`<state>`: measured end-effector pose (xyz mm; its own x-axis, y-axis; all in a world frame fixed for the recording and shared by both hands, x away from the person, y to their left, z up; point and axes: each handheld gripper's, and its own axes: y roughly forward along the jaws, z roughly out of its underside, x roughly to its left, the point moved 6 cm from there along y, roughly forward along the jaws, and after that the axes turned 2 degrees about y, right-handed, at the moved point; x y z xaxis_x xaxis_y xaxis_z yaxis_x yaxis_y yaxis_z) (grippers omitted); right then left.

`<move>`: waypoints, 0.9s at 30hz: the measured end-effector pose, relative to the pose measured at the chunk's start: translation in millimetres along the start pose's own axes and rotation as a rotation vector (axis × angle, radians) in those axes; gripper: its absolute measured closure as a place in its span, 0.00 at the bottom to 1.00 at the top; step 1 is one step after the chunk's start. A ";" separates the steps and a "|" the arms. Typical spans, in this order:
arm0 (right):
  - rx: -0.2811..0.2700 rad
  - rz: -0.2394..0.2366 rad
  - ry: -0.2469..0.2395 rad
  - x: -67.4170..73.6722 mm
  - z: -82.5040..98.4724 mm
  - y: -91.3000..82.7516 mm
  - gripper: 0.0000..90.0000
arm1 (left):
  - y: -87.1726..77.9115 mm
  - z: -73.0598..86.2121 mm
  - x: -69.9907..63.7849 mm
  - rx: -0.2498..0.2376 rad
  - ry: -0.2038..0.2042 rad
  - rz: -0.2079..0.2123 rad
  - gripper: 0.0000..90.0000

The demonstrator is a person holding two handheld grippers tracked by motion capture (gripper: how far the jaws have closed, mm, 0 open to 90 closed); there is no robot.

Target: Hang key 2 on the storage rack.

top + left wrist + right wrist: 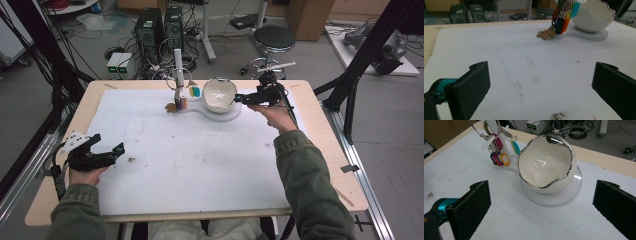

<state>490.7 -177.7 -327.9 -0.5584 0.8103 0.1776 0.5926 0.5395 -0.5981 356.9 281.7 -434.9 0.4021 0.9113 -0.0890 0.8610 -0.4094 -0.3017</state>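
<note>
Bowl (pixel 546 167) one, white, on one round base (pixel 571 192), key tags (pixel 499 157) bunched beside, right claw (pixel 541 207) spread near bowl, left claw (pixel 541 92) spread.

Our left claw (pixel 541 92) hangs wide open over the white tabletop (pixel 524 65); far ahead and right of it, coloured key tags (pixel 561 21) dangle beside a white bowl (pixel 594 18).

My high view looks forward and down over the desk (pixel 150 200). My right gripper view sits close above the bowl (pixel 546 165); my left gripper view, low and far off, shares it (pixel 594 17).
</note>
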 end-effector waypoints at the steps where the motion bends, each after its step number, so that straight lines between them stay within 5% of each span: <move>1: -0.002 -0.003 -0.002 -0.6 2.6 -0.6 0.01 | -0.1 0.0 0.0 0.001 0.001 0.001 0.02; 27: -0.020 0.031 -0.033 10.0 69.0 -6.5 0.01 | 0.5 -0.1 -0.1 0.000 0.000 0.002 0.02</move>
<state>441.2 -188.9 -376.1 -0.5585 0.8187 0.1335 0.6209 0.5193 -0.5872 357.4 281.4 -435.0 0.4037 0.9105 -0.0897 0.8604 -0.4112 -0.3011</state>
